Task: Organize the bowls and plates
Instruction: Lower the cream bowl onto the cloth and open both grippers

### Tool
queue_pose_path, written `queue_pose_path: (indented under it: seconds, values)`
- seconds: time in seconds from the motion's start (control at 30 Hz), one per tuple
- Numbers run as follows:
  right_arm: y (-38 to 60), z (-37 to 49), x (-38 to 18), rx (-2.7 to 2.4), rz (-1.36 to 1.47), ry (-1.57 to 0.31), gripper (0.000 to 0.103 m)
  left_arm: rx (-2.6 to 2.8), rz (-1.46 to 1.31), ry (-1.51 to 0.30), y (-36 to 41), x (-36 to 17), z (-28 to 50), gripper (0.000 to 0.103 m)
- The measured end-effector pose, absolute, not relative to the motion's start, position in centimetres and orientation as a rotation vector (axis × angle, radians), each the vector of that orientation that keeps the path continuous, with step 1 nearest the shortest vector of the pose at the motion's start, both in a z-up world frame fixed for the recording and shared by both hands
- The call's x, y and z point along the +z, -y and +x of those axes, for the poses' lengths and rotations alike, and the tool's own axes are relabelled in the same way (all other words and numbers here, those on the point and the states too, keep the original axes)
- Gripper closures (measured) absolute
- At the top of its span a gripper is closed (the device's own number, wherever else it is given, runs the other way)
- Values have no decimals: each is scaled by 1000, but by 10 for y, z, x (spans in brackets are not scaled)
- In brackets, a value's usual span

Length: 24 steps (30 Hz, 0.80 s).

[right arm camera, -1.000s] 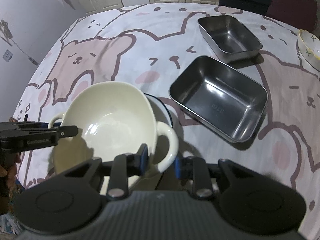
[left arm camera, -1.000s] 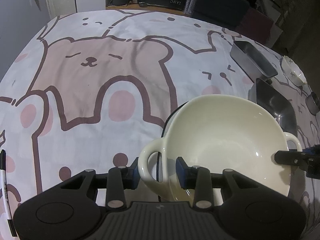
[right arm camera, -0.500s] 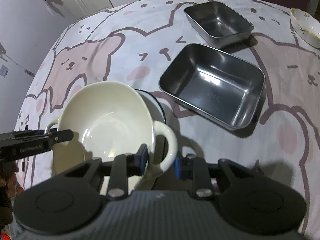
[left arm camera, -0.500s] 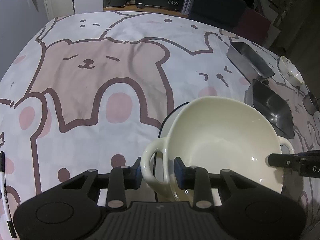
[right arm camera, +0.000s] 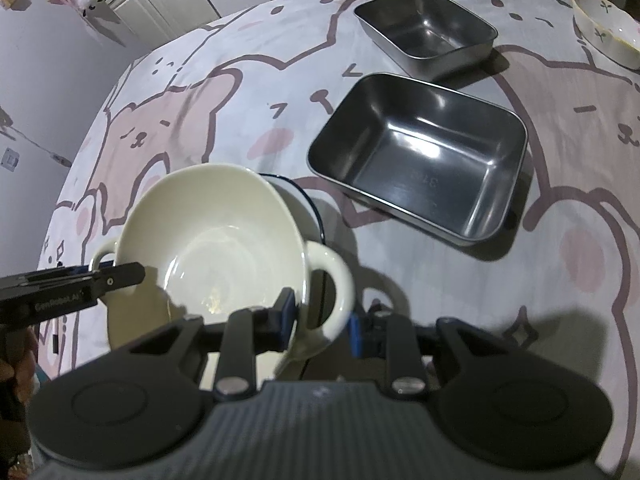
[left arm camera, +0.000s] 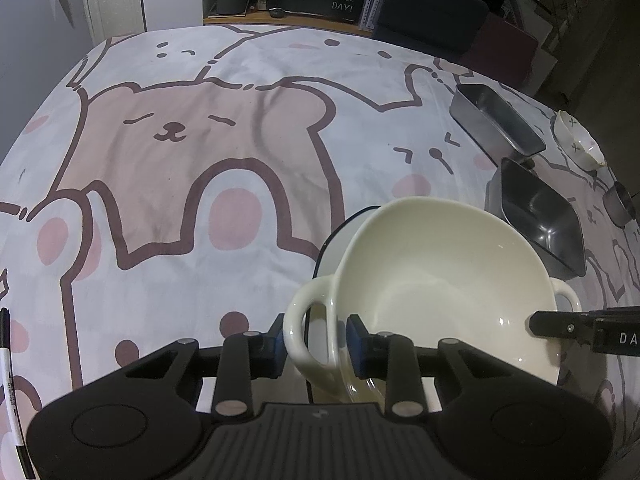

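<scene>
A cream bowl with two loop handles hangs tilted between both grippers. My left gripper is shut on its left handle, blue pads on either side of the loop. My right gripper is shut on the other handle. Under the bowl lies a white plate with a dark blue rim, mostly hidden; its edge also shows in the right wrist view as the plate rim. In each view a finger of the other gripper reaches in from the side.
Two steel rectangular trays stand to the right on the bear-print cloth: a larger tray near the bowl and a smaller tray behind it. A small flowered bowl and a metal cup sit further right. A pen lies at the left edge.
The left jaws have narrowed onto the handle. The right gripper has rolled a little, so the trays sit higher and more tilted in its view. The bowl stays between both grippers.
</scene>
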State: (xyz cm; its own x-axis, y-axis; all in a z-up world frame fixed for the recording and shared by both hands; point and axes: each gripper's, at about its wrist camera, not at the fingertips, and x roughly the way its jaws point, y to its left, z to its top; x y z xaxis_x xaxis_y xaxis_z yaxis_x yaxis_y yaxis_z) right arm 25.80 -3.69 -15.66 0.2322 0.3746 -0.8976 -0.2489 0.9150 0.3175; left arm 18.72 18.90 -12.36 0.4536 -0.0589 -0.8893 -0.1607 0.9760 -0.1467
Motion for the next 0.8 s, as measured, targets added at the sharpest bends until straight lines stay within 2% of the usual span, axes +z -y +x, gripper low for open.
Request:
queue_pose_path:
  seconds: [0.2,0.27,0.3,0.33,0.37,0.47,0.5,0.53,0.57,0.63,0.8]
  values:
    - [41,260,-158,437,144,-1275,71,69,-220,-1105,-188,-124,187,69]
    - [44,263,-159,453,170,-1288,68,87,-218,-1115,-189,-125,187,61]
    - [45,264,-159,464,185,-1293,66,98,-214,-1125,-190,-126,187,53]
    - [46,265,-158,477,200,-1287,55,106,-209,-1138,-190,-127,186,45]
    - [48,264,-156,490,205,-1270,41,107,-206,-1147,-190,-128,184,41]
    - [49,259,-144,521,163,-1204,22,97,-199,-1152,-189,-126,178,27]
    - [50,258,-142,529,152,-1191,18,97,-196,-1141,-188,-122,176,19]
    - [51,257,-140,532,145,-1185,10,99,-193,-1126,-186,-118,174,10]
    - [52,255,-138,536,136,-1181,6,100,-192,-1111,-185,-113,172,7]
    - [54,250,-131,548,108,-1156,1,96,-188,-1073,-180,-101,167,3]
    - [72,232,-103,553,23,-1031,0,75,-168,-989,-160,-68,165,1]
